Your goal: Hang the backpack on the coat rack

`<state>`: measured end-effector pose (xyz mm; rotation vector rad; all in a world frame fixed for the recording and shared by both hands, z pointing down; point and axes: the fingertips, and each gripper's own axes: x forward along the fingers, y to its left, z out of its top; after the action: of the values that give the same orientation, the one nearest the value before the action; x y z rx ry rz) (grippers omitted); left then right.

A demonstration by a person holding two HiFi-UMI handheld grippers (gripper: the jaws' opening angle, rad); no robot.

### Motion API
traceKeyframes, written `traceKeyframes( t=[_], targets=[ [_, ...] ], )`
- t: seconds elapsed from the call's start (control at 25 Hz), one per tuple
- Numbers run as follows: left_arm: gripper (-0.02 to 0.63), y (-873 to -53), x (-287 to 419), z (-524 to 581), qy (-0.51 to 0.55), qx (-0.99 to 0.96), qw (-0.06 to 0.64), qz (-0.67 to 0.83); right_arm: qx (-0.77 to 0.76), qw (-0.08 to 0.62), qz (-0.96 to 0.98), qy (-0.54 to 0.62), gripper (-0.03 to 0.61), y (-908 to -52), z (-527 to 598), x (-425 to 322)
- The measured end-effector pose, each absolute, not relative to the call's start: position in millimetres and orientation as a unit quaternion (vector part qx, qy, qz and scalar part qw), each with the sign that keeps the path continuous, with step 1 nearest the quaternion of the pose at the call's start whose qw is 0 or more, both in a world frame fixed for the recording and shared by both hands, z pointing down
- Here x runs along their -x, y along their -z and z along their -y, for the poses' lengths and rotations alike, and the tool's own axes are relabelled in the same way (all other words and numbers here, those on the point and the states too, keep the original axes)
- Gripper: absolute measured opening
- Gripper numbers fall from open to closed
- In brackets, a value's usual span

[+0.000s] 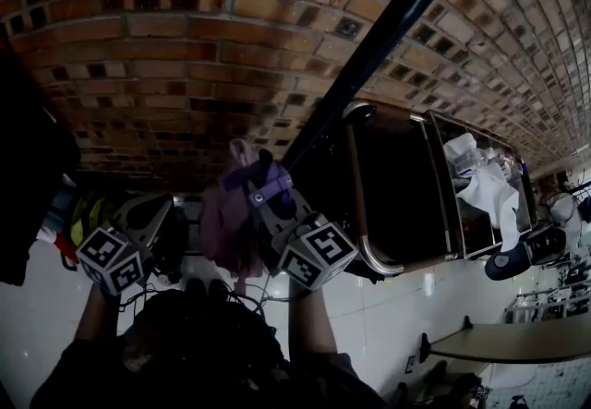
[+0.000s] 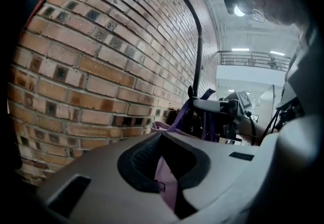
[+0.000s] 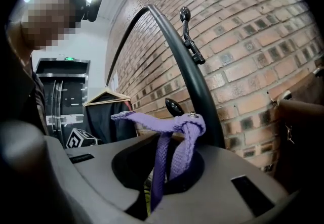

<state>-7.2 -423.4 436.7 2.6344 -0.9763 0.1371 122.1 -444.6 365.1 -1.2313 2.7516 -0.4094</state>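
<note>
A small pink backpack [image 1: 224,232] hangs low in front of the brick wall, beside the black coat rack pole [image 1: 388,24]. My right gripper [image 1: 263,184] is shut on its purple top strap [image 3: 162,121], which loops up out of the jaws. That loop sits just in front of a black knobbed hook [image 3: 173,106] on the pole [image 3: 195,76]. A second hook [image 3: 188,31] stands higher up. My left gripper [image 1: 171,213] is to the left of the bag, shut on a fold of its pink fabric [image 2: 167,190].
The brick wall [image 1: 185,47] is close ahead. A dark brown cabinet [image 1: 397,186] with white items stands to the right of the pole. Dark clothing [image 1: 28,167] hangs at the left, on a wooden hanger [image 3: 104,97].
</note>
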Motion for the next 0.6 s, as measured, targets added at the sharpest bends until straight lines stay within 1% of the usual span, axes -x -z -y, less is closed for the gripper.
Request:
traceKeyframes(
  t=[0.16,0.24,0.48,0.52,0.6],
  targets=[
    [0.012,-446,6,414,-0.054,-0.925,0.17,0.337,0.43,0.036,-0.895,0.112,0.011,-376,447,-125],
    [0.012,-448,7,409,-0.056,-0.924,0.171,0.336,0.438,0.022,-0.892,0.105,0.045,-383,443,-126],
    [0.012,-453,12,404,-0.062,-0.924,0.174,0.334,0.448,0.013,-0.886,0.115,0.1,-405,419,-130],
    [0.012,-453,13,404,-0.063,-0.925,0.174,0.333,0.453,0.005,-0.884,0.114,0.106,-407,415,-131],
    [0.012,-452,13,404,-0.063,-0.926,0.173,0.331,0.465,-0.019,-0.878,0.11,0.14,-409,405,-135]
  ],
)
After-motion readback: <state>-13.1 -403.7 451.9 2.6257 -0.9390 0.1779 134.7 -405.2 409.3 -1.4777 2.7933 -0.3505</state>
